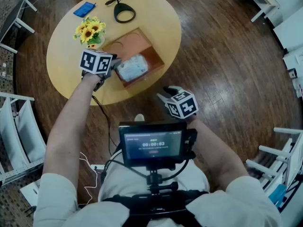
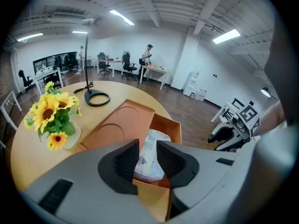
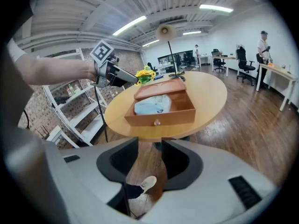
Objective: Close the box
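Note:
An orange-brown wooden box (image 1: 150, 56) stands open on the round table (image 1: 71, 60). Its lid (image 1: 124, 43) is folded back toward the flowers, and a white and blue packet (image 1: 133, 67) lies inside. My left gripper (image 1: 113, 65) is at the box's near left corner. Its jaws stand open a little above the corner wall, and the packet (image 2: 153, 141) shows through the gap. My right gripper (image 1: 163, 94) is off the table, over the floor, open and empty. From there it faces the box's front wall (image 3: 163, 116), which bears a small knob (image 3: 156, 122).
A vase of sunflowers (image 1: 90, 31) stands just left of the lid. A black lamp base (image 1: 124, 14) and a blue card (image 1: 84, 9) lie at the table's far side. White racks (image 1: 14, 126) stand to the left. A monitor (image 1: 154, 143) hangs at my chest.

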`<state>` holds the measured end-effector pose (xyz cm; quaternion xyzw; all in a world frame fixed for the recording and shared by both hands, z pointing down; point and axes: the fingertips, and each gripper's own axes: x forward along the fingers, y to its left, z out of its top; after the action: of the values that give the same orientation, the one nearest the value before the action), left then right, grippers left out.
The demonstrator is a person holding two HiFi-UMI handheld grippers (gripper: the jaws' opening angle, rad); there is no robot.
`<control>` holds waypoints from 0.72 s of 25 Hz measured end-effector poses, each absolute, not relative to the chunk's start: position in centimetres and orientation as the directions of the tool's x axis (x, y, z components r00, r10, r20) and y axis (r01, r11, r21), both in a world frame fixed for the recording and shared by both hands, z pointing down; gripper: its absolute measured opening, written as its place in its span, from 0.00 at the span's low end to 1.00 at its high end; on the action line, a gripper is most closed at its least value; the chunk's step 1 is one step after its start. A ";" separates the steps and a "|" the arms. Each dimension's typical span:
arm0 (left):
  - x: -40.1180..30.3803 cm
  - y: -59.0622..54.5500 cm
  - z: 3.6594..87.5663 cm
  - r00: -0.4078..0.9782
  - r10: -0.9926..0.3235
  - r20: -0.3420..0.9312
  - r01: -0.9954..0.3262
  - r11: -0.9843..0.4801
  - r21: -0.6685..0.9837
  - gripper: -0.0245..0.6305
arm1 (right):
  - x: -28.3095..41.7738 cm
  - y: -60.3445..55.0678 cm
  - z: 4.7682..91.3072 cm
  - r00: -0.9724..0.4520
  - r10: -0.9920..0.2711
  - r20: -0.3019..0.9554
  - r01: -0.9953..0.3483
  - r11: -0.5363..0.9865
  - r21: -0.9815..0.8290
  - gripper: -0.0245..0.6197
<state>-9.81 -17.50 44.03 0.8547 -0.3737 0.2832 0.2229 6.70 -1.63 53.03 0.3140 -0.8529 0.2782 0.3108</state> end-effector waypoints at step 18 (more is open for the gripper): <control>-10.8 -23.6 50.8 0.585 -0.226 0.779 -0.586 -0.782 0.213 0.18 | 0.5 -8.0 58.8 -0.498 -0.446 0.743 -0.789 0.588 -0.176 0.26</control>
<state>-10.83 -23.62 50.83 0.8599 -0.2361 0.3894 0.2306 0.47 -7.98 58.78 0.3737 -0.8264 0.2572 0.3335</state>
